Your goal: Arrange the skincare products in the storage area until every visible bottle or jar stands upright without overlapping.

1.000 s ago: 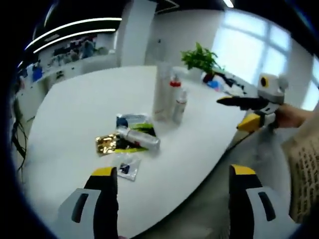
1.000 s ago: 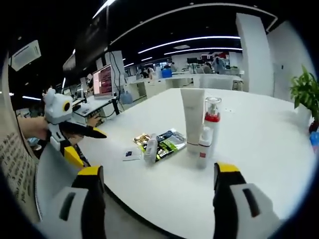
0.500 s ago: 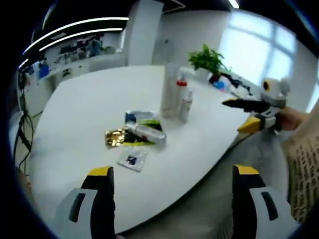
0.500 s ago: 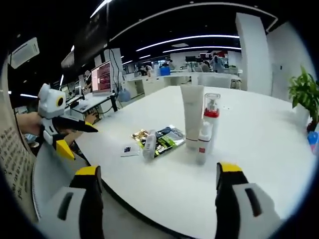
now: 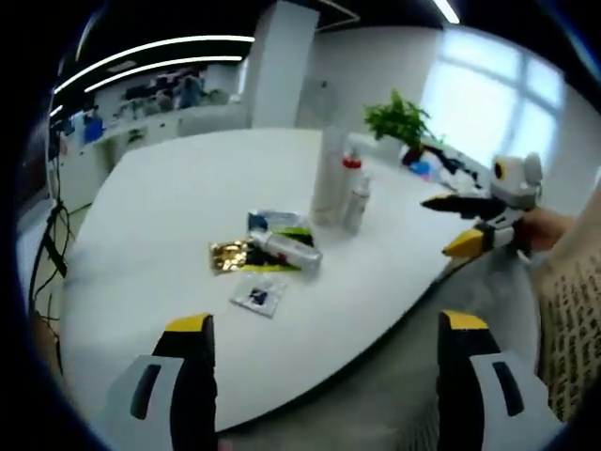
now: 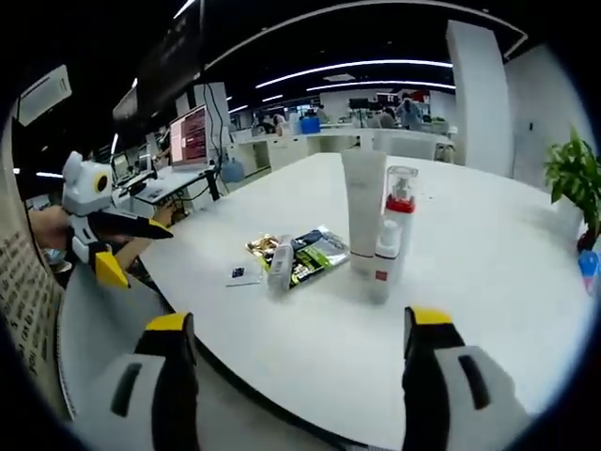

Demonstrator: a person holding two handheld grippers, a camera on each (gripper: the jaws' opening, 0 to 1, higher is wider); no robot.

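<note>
On the white table (image 5: 150,188) a white tube (image 5: 329,174), a pump bottle with a red collar (image 5: 349,180) and a small spray bottle (image 5: 358,202) stand upright close together. A silver bottle (image 5: 285,248) lies on its side across some sachets (image 5: 272,225). In the right gripper view the same tube (image 6: 363,211), pump bottle (image 6: 399,221), small bottle (image 6: 383,265) and lying bottle (image 6: 281,265) appear. My left gripper (image 5: 326,322) is open and holds nothing, short of the table's edge. My right gripper (image 6: 299,321) is open too, off the table's other side.
A gold sachet (image 5: 228,254) and a small loose sachet (image 5: 258,294) lie near the fallen bottle. A potted plant (image 5: 399,117) stands at the table's far side. Desks with a lit monitor (image 6: 191,141) are behind. Bare tabletop surrounds the products.
Both views have drifted a little, so the products sit slightly farther off. The bottles and sachets have not moved, and both grippers stay open.
</note>
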